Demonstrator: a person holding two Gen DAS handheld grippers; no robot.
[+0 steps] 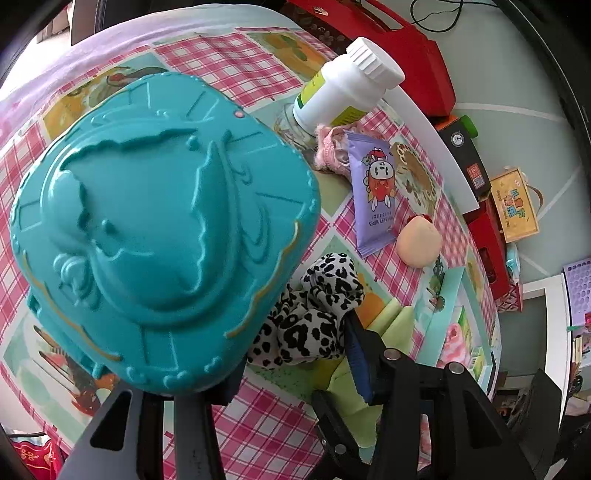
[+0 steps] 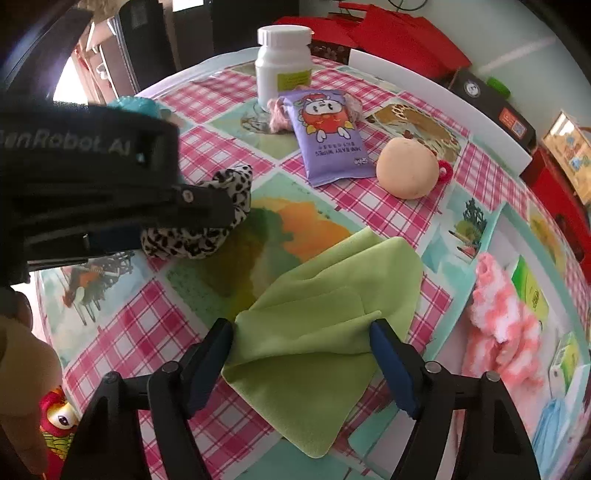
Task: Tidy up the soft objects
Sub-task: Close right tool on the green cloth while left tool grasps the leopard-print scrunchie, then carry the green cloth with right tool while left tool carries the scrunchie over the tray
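Note:
A green cloth (image 2: 325,295) lies folded on the checked tablecloth. My right gripper (image 2: 301,325) stands open, its fingers on either side of the cloth's near part. In the left wrist view a teal plastic case (image 1: 159,221) fills the left side and hides one finger of my left gripper (image 1: 291,343). The other finger's blue pad (image 1: 358,354) is bare, with its tip at the edge of a leopard-print scrunchie (image 1: 314,306). From the right wrist view a left finger (image 2: 210,206) lies over that scrunchie (image 2: 192,240). Whether anything is gripped is hidden.
A white bottle (image 2: 282,62), a purple wipes pack (image 2: 328,136) and a peach ball (image 2: 406,170) sit at the far side. A pink-and-white knit piece (image 2: 502,314) lies to the right. Red boxes (image 2: 399,33) stand beyond the table's edge. A hand (image 2: 22,369) shows at lower left.

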